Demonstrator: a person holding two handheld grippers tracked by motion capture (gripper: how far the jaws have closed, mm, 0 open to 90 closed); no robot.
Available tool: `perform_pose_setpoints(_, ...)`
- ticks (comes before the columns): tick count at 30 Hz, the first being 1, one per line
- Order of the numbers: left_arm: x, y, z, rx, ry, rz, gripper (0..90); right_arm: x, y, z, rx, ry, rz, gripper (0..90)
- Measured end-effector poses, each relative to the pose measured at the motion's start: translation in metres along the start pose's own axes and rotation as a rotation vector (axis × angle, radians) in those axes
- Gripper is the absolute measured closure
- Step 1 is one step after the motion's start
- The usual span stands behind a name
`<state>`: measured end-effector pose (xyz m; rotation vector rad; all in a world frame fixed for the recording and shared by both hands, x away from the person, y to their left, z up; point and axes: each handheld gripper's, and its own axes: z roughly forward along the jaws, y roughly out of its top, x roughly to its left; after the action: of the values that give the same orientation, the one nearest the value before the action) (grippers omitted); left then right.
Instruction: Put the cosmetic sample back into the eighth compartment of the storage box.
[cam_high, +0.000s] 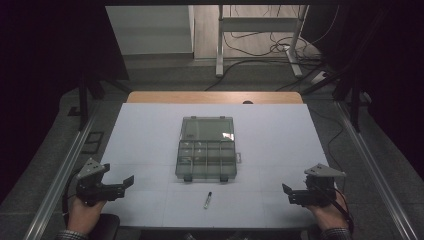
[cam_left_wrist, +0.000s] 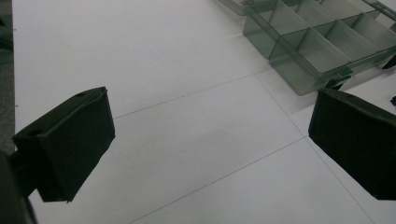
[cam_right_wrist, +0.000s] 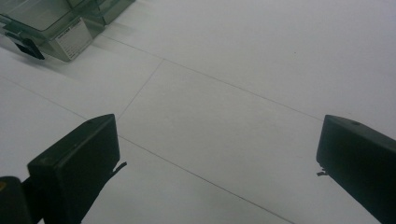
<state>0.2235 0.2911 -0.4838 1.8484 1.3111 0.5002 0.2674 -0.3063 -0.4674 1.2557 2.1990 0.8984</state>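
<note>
Left gripper (cam_high: 131, 182) jaws spread, nothing between; right gripper (cam_high: 285, 191) likewise. Open compartment box (cam_high: 206, 148) mid-table, marker pen (cam_high: 207, 200) just before it.

Left claw (cam_high: 127, 184) and right claw (cam_high: 289, 193) sit low at opposite near corners, jaws spread wide and apparently empty, each pointing inward.

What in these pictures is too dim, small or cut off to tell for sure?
- Organizer box, high view: whether its compartments hold anything; too small and dim, with glare on the open lid.
- Same box, left gripper view: cut off by the top and right edges; the compartments that show look empty.
- Pen-like object, high view: too small to tell marker from pen.
- Label on the box, right gripper view: print too blurred to read.
</note>
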Motion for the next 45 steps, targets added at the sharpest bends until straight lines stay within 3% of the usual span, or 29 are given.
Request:
perform_pose_setpoints(5,0.001,0.000,0.000,-0.001,-0.003,-0.005,0.9,0.001,0.001,0.001,0.012,0.012,-0.020,0.0)
perform_pose_setpoints(15,0.001,0.000,0.001,0.003,-0.005,-0.002,0.9,0.003,0.005,0.002,0.008,0.040,-0.014,0.0)
perform_pose_setpoints(25,-0.004,0.003,0.003,0.018,0.001,0.033,0.8,0.003,0.007,0.003,0.010,0.040,-0.018,0.0)
perform_pose_setpoints(36,-0.021,0.015,0.012,0.034,-0.056,0.077,0.4,0.004,0.006,0.003,0.013,0.037,-0.015,0.0)
perform_pose_setpoints(45,-0.029,0.022,0.018,0.048,-0.098,0.082,0.3,0.005,0.005,0.004,0.017,0.037,-0.014,0.0)
